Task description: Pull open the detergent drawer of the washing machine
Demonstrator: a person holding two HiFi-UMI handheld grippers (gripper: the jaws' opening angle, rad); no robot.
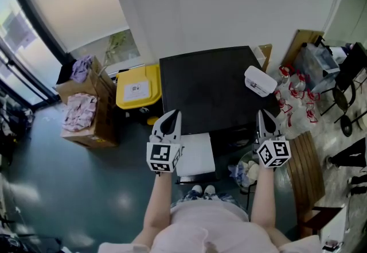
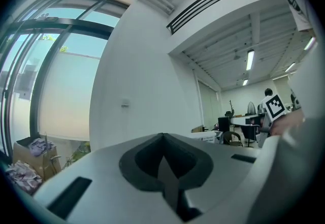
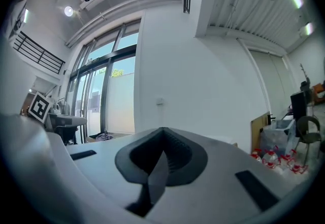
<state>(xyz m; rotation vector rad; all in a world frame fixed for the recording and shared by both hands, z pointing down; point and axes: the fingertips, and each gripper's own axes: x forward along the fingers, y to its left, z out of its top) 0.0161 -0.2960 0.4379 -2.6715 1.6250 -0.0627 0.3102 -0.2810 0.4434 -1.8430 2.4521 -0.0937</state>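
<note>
Seen from above in the head view, the washing machine (image 1: 206, 88) has a black top. A white flat part (image 1: 195, 154), seemingly the detergent drawer, sticks out from its front left towards me. My left gripper (image 1: 171, 117) hangs over the machine's front left corner, just left of that white part, shut and empty. Over the front right corner my right gripper (image 1: 265, 117) is shut too, with nothing in it. Both point level. The left gripper (image 2: 163, 137) and right gripper (image 3: 162, 131) views show meeting jaws and only the room's wall beyond.
A white box (image 1: 260, 81) lies on the machine's top right. Left of the machine stand a yellow bin (image 1: 137, 86) and cardboard boxes (image 1: 86, 114) with cloth. Bottles (image 1: 295, 88) and a wooden board (image 1: 301, 160) are on the right. My shoes (image 1: 200, 190) are near the machine's front.
</note>
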